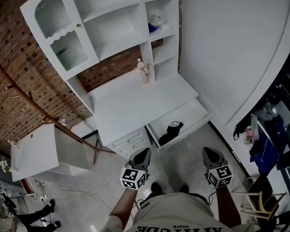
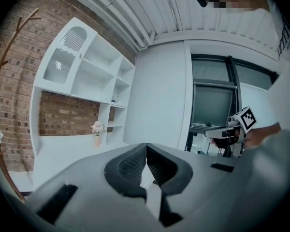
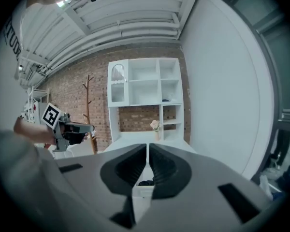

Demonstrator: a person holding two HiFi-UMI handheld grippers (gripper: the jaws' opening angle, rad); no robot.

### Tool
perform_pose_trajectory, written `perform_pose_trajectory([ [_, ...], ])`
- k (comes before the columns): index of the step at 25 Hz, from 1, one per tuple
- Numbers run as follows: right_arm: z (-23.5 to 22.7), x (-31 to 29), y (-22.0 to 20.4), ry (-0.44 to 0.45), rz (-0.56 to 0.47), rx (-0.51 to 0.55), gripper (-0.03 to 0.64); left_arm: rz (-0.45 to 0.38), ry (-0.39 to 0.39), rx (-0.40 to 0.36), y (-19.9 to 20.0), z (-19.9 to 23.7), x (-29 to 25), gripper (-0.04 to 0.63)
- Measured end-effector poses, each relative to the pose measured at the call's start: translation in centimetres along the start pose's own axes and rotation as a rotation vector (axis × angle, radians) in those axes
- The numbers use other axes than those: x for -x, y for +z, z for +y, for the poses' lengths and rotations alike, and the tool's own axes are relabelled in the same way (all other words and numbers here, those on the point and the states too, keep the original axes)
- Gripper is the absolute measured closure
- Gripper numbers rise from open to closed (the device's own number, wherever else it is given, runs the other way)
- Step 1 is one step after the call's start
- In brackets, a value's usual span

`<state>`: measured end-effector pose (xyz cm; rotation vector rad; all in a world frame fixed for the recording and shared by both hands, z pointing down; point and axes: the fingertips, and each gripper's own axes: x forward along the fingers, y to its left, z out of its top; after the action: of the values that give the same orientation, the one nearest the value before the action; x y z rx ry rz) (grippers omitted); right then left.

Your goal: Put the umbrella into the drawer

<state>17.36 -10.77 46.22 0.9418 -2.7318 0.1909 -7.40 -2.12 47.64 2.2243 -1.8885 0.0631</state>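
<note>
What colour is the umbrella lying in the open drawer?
The umbrella is black, lying in the white drawer; the head view shows it best.

Head view: steeply down from above onto counter [image 1: 130,105] and open drawer [image 1: 191,114]. Both gripper views: roughly level, set back, facing that same counter and shelves [image 3: 145,81].

White desk [image 1: 130,108] and hutch [image 1: 121,13] on the brick wall [image 1: 9,76] ahead of me

A small vase of flowers [image 1: 144,71] stands on the desk top beside the hutch's narrow right-hand shelves. Its ribbed-glass door [image 1: 60,30] hangs open at the left. To my left a wooden coat rack [image 1: 48,116] stands beside a low white cabinet [image 1: 36,151]. A plain white wall [image 1: 232,42] runs along my right.
</note>
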Motion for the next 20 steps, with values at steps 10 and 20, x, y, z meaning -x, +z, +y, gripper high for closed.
perform_pose_trajectory([
  [10, -1.9, 1.8, 0.5, 0.029, -0.032, 0.013, 0.581, -0.028, 0.036, -0.027, 1.3, -2.0, 0.4, 0.569],
  [20, -1.9, 2.3, 1.6, 0.041, -0.052, 0.014, 0.581, -0.036, 0.036, -0.010, 1.7, -2.6, 0.5, 0.569],
])
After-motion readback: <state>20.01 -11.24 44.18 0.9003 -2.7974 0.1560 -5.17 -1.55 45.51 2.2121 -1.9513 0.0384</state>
